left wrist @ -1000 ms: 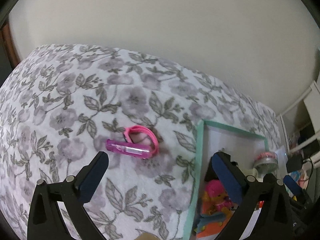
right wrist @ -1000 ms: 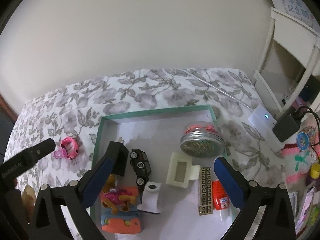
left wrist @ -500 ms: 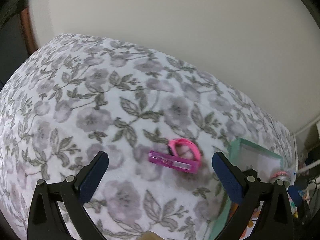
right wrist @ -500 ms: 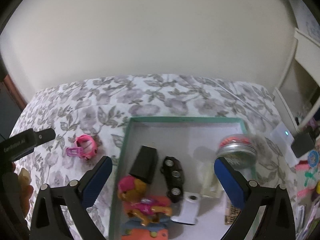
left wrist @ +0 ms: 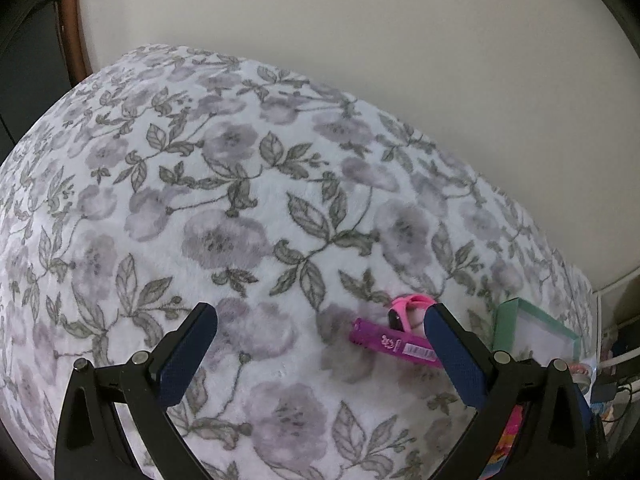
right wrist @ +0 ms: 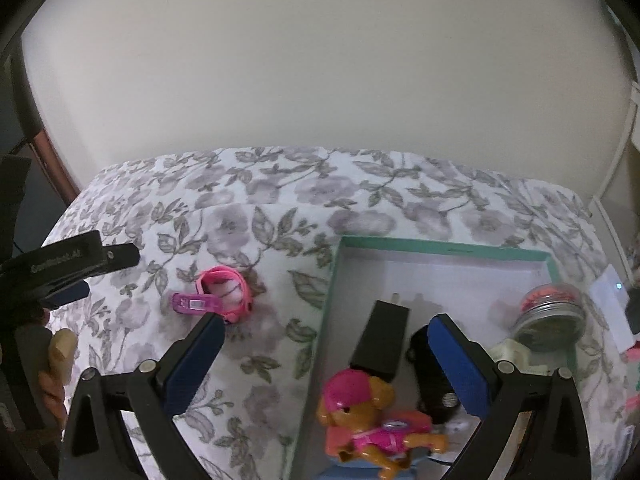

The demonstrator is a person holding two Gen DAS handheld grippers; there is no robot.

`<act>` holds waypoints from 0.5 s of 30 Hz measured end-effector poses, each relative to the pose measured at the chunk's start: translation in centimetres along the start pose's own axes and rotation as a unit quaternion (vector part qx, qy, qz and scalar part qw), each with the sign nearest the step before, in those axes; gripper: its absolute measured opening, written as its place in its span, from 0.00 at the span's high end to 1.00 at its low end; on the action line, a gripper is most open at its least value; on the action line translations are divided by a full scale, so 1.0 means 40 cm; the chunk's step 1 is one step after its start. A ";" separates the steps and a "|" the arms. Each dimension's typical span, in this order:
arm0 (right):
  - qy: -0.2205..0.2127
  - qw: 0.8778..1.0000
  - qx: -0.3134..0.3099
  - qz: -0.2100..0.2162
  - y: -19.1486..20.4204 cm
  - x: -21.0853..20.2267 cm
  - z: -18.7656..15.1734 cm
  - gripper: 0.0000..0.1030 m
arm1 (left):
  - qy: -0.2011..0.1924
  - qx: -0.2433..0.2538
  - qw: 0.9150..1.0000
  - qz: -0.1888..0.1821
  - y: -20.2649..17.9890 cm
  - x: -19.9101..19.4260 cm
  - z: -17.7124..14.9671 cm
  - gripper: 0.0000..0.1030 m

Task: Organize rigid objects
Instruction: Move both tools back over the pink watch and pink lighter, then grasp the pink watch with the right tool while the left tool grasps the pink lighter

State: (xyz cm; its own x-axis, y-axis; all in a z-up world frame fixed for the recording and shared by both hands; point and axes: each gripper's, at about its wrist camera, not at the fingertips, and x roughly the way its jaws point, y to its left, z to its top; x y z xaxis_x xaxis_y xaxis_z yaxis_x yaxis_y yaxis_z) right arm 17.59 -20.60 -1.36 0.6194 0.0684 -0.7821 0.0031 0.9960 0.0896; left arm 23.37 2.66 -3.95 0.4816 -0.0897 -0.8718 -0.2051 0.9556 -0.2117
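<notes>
A pink toy watch (right wrist: 226,290) with a purple clip-like piece (right wrist: 194,304) lies on the floral bedspread, left of a green-rimmed white box (right wrist: 444,246). It also shows in the left wrist view (left wrist: 404,312), by the right fingertip (left wrist: 438,320) of my left gripper (left wrist: 320,316), which is open and empty. My right gripper (right wrist: 324,326) is open and empty, over the box's left rim. In the box lie a black adapter (right wrist: 384,340), a black toy car (right wrist: 430,372), a pink-capped toy dog (right wrist: 368,420) and a round jar (right wrist: 548,314).
The floral bedspread (left wrist: 240,220) spreads wide to the left and back, ending at a cream wall. A white device (right wrist: 612,296) and cables lie right of the box. The left gripper's body (right wrist: 60,272) shows at the left of the right wrist view.
Both grippers have swung left. The watch has slid right in the left wrist view, and the box has moved right in the right wrist view. Both jaws stayed open.
</notes>
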 end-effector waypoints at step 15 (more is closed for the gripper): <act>0.002 1.000 -0.004 -0.011 -0.002 0.017 -0.001 0.09 | 0.007 0.024 1.000 0.004 -0.072 0.123 -0.035 0.00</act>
State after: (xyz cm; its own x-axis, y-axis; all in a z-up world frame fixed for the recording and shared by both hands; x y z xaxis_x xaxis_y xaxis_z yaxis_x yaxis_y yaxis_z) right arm 17.97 -20.62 -1.92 0.6168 0.0476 -0.7857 0.0101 0.9976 0.0684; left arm 25.12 -0.92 -8.23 0.4674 -0.0859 -0.8799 -0.1684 0.9684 -0.1840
